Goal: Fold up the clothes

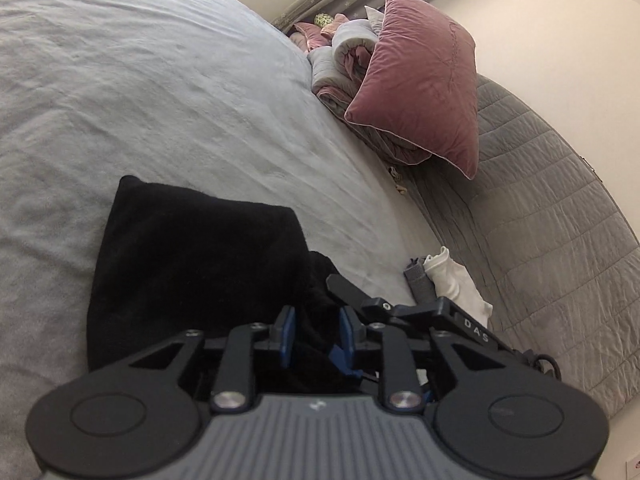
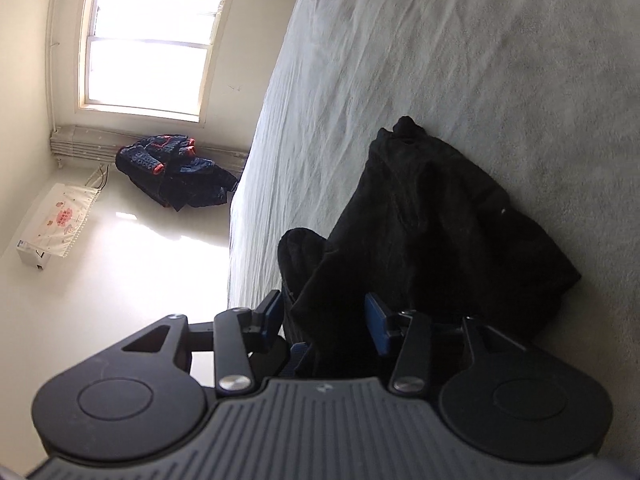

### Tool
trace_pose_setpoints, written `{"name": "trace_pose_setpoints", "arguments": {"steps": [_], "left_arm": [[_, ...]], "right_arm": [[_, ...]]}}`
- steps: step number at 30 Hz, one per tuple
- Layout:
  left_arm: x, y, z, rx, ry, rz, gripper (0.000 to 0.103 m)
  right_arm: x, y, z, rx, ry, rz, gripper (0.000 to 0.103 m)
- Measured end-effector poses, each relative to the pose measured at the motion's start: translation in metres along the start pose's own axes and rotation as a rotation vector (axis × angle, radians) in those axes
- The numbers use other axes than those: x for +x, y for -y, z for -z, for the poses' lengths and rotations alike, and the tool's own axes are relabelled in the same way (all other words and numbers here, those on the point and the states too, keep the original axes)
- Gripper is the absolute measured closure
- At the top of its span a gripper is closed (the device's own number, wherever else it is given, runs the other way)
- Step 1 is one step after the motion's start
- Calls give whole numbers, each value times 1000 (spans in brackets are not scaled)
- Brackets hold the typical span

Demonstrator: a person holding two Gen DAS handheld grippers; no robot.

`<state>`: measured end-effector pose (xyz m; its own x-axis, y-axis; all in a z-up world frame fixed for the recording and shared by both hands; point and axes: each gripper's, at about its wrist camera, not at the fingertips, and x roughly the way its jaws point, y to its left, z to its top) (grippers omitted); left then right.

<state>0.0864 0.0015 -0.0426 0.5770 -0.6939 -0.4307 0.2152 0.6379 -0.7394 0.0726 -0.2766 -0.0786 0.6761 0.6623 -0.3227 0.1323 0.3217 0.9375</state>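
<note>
Black garment [image 1: 192, 264], partly folded, lying on grey bed cover [image 1: 160, 100] near bed edge. Left tool [image 1: 316, 332] jaws narrowly parted, black cloth between, pads not pressing. Right tool [image 2: 326, 314] jaws wider, cloth fold between, ungripped. Beyond: pink pillow [image 1: 424, 96], white cloth [image 1: 456, 280], window [image 2: 148, 40].

Black fleecy garment [image 1: 192, 264] folded on the pale grey bedspread

From the left wrist view, its upper layer lies flat and smooth with a rounded far corner; from the right wrist view, the same soft black cloth [image 2: 432, 216] is rumpled, a small knob of fabric poking up at its far end (which part of the garment that is cannot be told), one thick rolled edge nearest the bed's side.
</note>
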Motion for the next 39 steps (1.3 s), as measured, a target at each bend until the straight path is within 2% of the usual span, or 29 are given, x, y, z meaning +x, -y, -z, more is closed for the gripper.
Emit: {"name": "trace_pose_setpoints", "arguments": {"steps": [3,7,10,12,13,14,15,17,20,24,30,39], "left_arm": [[-19,0,-7,3,46,15,68],[-36,-7,-14,18,99,-75,69],[-37,-14,-15,33,123,-164,69],[-37,-21,-15,26,128,-195,69],[-37,-24,-14,23,131,-210,69],[-36,-26,-14,21,133,-223,70],[-36,-27,-14,20,137,-235,70],[-35,-27,-14,26,148,-249,70],[-35,-23,-13,34,162,-245,70],[-29,-18,-10,62,153,-247,70],[-20,-13,-2,131,120,-292,70],[-14,-20,-3,85,99,-316,70]], "right_arm": [[-2,-5,2,1,1,-7,45],[-1,-15,9,-43,10,14,44],[4,-28,17,-145,-2,63,44],[10,-40,27,-278,2,135,50],[13,-46,33,-353,7,169,62],[15,-53,40,-425,9,200,84],[17,-59,46,-492,9,226,91],[18,-70,52,-581,11,243,91],[2,-78,50,-657,52,220,92],[-17,-81,39,-692,102,208,92],[-25,-72,14,-655,137,226,92],[-27,-53,1,-632,112,312,92]]}}
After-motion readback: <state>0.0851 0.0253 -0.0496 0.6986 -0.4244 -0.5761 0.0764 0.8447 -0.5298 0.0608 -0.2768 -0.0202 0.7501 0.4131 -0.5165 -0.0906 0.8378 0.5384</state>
